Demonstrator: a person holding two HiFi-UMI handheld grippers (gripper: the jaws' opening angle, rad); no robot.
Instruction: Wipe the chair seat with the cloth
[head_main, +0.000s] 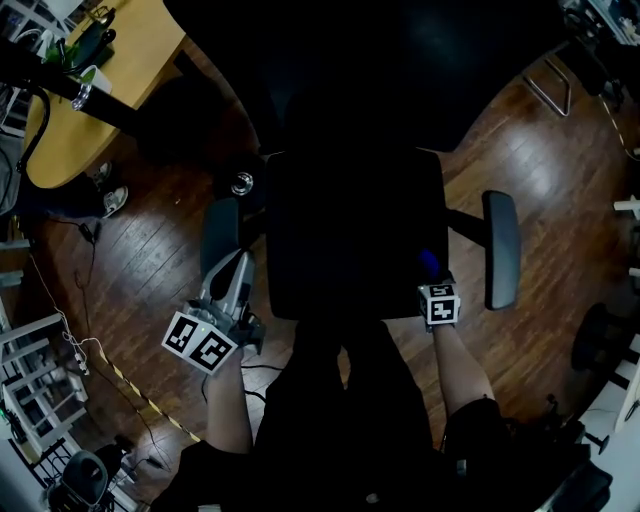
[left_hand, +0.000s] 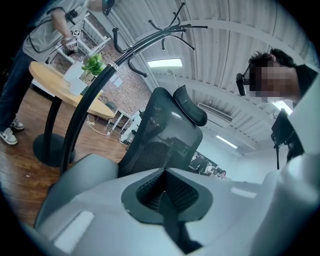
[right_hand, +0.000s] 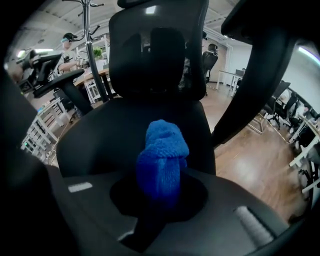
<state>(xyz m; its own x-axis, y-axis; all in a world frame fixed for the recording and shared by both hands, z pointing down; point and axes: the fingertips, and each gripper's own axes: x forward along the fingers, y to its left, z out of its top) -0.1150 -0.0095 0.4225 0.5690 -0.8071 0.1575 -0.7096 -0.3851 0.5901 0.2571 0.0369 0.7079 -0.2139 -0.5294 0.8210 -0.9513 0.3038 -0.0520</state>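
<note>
There is one office chair, and it has two armrests, a left armrest and a right armrest. There is one blue cloth. Two grippers show at the chair's near edge, the left gripper and the right gripper. Each carries one marker cube, so two cubes in all. Far left stand one round wooden table, one coat stand and one green plant. The left gripper view shows two people.

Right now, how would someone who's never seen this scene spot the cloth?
Find the black office chair on the wooden floor. Near the front right corner of its seat, the right tongs pinch the cloth. It is bunched and bright blue against the black seat.
</note>
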